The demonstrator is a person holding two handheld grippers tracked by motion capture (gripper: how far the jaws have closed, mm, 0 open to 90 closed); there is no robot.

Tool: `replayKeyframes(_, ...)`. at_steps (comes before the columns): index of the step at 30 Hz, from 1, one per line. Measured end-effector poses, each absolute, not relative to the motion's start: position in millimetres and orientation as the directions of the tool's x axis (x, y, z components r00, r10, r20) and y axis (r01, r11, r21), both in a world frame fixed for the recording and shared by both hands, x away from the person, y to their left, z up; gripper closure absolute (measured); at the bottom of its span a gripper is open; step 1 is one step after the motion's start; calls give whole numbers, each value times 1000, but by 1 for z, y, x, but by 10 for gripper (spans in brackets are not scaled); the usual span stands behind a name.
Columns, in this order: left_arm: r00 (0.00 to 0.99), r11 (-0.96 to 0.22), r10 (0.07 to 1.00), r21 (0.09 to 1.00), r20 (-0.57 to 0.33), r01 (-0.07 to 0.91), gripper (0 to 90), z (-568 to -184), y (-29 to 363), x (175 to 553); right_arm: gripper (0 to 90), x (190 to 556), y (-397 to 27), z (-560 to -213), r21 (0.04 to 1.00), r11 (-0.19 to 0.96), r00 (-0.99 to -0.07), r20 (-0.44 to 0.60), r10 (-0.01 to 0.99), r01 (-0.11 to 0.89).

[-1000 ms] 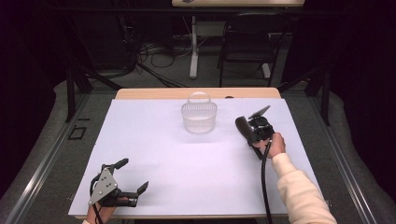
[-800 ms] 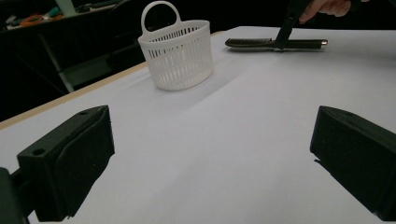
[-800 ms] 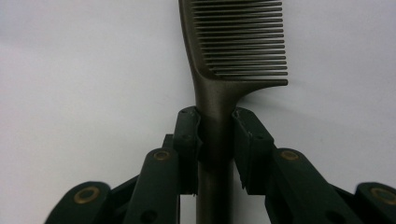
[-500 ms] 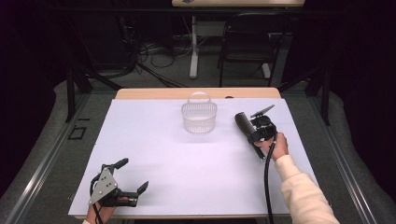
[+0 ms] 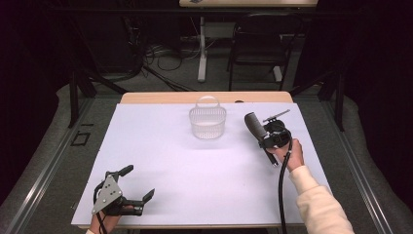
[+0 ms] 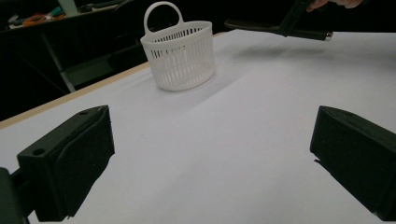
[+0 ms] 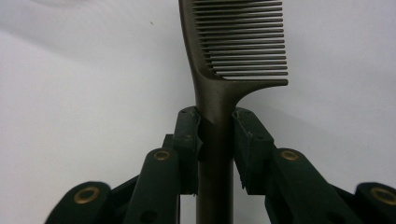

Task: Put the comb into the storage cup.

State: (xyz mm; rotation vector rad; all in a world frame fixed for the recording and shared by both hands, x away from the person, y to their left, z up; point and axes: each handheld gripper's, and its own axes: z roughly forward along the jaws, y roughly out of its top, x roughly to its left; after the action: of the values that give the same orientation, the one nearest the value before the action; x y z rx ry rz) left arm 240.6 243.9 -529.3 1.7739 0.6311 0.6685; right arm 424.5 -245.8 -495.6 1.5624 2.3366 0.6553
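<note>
- Right gripper (image 5: 267, 130) up off the table at the far right, jaws pinched on the handle of a dark comb (image 5: 254, 125).
- Held by a hand (image 5: 287, 152) in a pale sleeve (image 5: 319, 207), cable (image 5: 281, 195) trailing toward the near edge.
- Left gripper (image 5: 138, 183) resting at the near left corner, jaws spread wide with nothing between them.
- Topped with a grey three-cornered plate (image 5: 106, 194), seen from above.
- Seen from above: white sheet (image 5: 204, 170) covering the table (image 5: 204, 97), with a strip of bare wood along the far edge.
- White basket (image 5: 208, 121) standing upright at far centre, handle loop raised, just left of the comb and apart from it.
- Too small from above to tell comb from plain dark bar; teeth not visible there.
- Close up in the right gripper view: comb (image 7: 236, 42) with fine parallel teeth on its right side, thick spine on the left, narrowing to a round handle clamped between the two pads (image 7: 189, 135).
- Plain white sheet (image 7: 70, 93) behind it.
- In the left gripper view: basket (image 6: 180, 58) with slotted walls, well beyond the open jaws, on the sheet (image 6: 210, 154).
- Same view, top right: comb (image 6: 261, 28) hanging level above the sheet, edge-on, casting a soft shadow beneath; other gripper (image 6: 292, 16) mostly cut off by the frame.
- Dark floor, a chair (image 5: 255, 44) and loose cables (image 5: 160, 53) beyond the table, visible from above.
</note>
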Motion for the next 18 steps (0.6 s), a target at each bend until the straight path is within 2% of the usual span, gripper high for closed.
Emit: replayKeyframes(18,700,-273,701,958,135,88,0,-529,243,240,725,416,-238,-483,578,349,-437,14,899,738)
